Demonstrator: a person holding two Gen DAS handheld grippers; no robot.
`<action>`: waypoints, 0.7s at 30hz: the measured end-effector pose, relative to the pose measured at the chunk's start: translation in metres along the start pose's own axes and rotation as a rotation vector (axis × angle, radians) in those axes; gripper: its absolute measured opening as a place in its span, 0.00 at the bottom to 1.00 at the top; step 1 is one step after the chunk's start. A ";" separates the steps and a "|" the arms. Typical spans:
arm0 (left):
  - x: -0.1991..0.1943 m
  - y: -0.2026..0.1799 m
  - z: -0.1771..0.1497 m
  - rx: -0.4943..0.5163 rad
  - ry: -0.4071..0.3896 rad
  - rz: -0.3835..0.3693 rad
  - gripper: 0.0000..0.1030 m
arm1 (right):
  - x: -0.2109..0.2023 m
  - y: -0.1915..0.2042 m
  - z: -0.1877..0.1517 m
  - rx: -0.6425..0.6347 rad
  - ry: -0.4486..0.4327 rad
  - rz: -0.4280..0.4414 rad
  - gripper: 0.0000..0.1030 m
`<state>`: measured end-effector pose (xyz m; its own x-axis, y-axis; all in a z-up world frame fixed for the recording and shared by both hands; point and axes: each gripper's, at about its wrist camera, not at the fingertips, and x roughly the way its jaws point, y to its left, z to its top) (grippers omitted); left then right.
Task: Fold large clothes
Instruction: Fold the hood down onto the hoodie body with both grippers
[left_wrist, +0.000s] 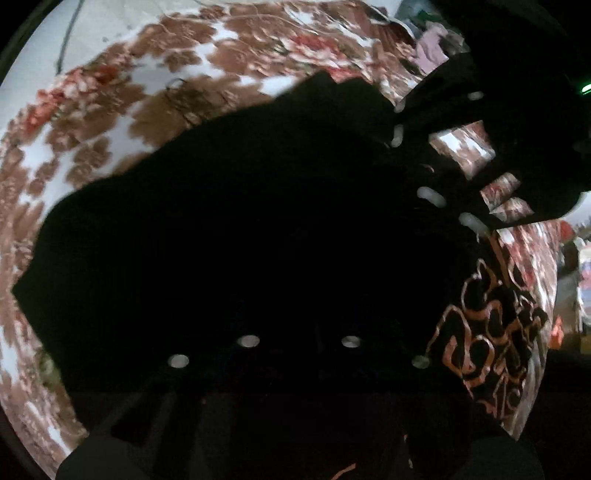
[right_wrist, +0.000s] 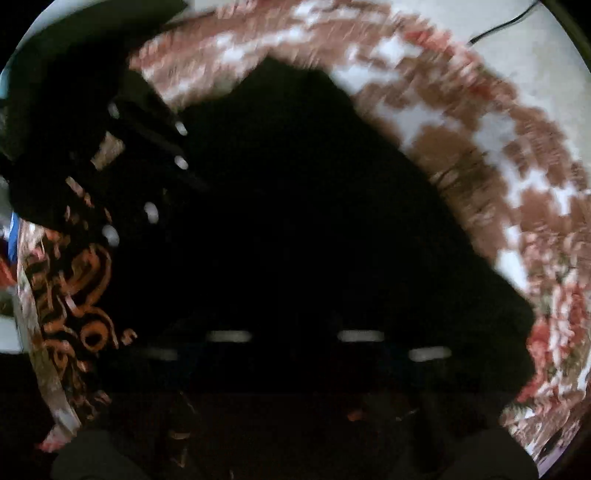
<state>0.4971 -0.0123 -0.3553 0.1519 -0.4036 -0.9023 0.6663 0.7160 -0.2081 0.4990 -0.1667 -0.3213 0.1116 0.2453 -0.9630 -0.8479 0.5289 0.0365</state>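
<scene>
Black garment (left_wrist: 240, 229) fills both views, lying spread on a floral bedspread (left_wrist: 110, 122); orange print (left_wrist: 487, 332) near 1 edge. Left gripper (left_wrist: 299, 354) and right gripper (right_wrist: 295, 347): jaws pressed together, whether on cloth I cannot tell. Advice: keep edges aligned, tension even. Cable (right_wrist: 506, 22) on pale floor beyond.
</scene>
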 end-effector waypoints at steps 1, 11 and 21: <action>-0.002 -0.002 -0.001 0.009 -0.003 0.001 0.07 | 0.002 0.004 -0.002 -0.020 -0.003 -0.006 0.10; -0.050 -0.083 -0.042 0.168 -0.017 0.018 0.16 | -0.048 0.074 -0.067 0.058 -0.062 0.024 0.08; 0.000 -0.084 -0.113 -0.096 -0.005 0.006 0.40 | 0.000 0.115 -0.120 0.228 0.034 0.120 0.51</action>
<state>0.3591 -0.0081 -0.3803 0.1592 -0.4019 -0.9017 0.5921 0.7698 -0.2386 0.3395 -0.2035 -0.3494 -0.0037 0.2918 -0.9565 -0.7151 0.6678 0.2066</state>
